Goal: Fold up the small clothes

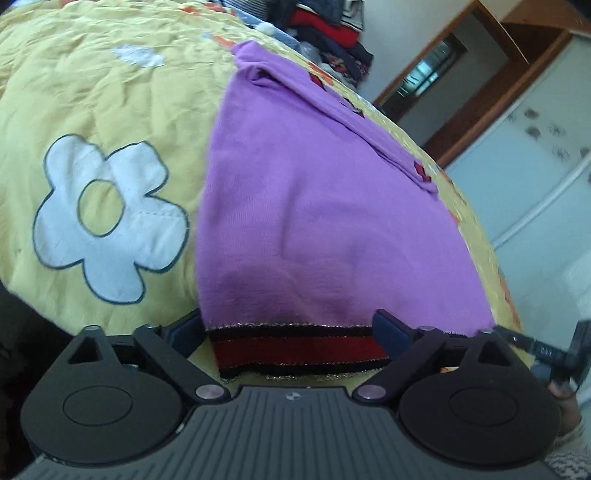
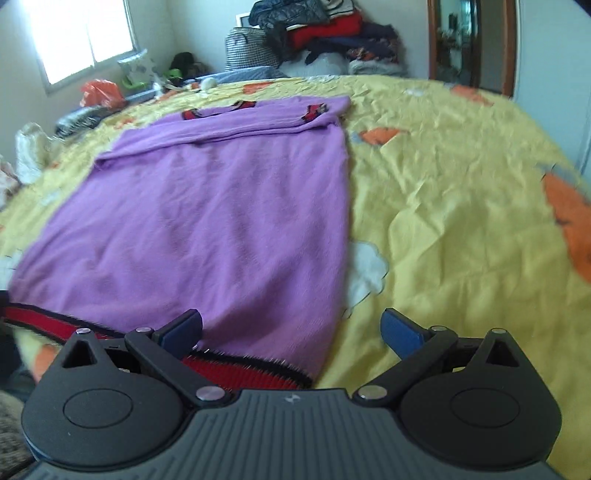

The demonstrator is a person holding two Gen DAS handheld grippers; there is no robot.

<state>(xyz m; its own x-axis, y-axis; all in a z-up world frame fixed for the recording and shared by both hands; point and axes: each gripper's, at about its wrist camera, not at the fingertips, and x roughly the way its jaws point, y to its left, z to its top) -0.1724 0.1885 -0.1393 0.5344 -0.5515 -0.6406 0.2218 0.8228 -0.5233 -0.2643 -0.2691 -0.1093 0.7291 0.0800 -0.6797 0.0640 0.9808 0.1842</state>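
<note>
Purple sweater [image 2: 207, 221] lies flat on the bed, on the yellow flowered bedspread [image 2: 461, 192]. Its sleeves are already folded in across the top, red-and-black cuffs [image 2: 314, 110] near the collar end, so the body forms a neat rectangle. That looks like the setup for a bottom-to-top fold.

The red-striped hem [image 1: 295, 350] sits nearest the person, right under both claws. The left claw [image 1: 291, 328] has its jaws apart, straddling the hem on the sweater's left side; the pads don't press the cloth and nothing is gripped. The right claw [image 2: 291, 328] is also spread wide, over the hem's right corner [image 2: 273, 369]. One finger [image 2: 184, 328] sits over purple fabric, the other [image 2: 402, 332] over bare bedspread. It's empty too.

Both claws point down at an angle toward the hem, one per side, probably so the two corners can be pinched and lifted evenly. Whether the pads touch the cloth can't be told; the edges are blurred.

A pile of clothes [image 2: 332, 33] is stacked at the far end of the bed, well apart from the sweater, likely waiting or already done.
</note>
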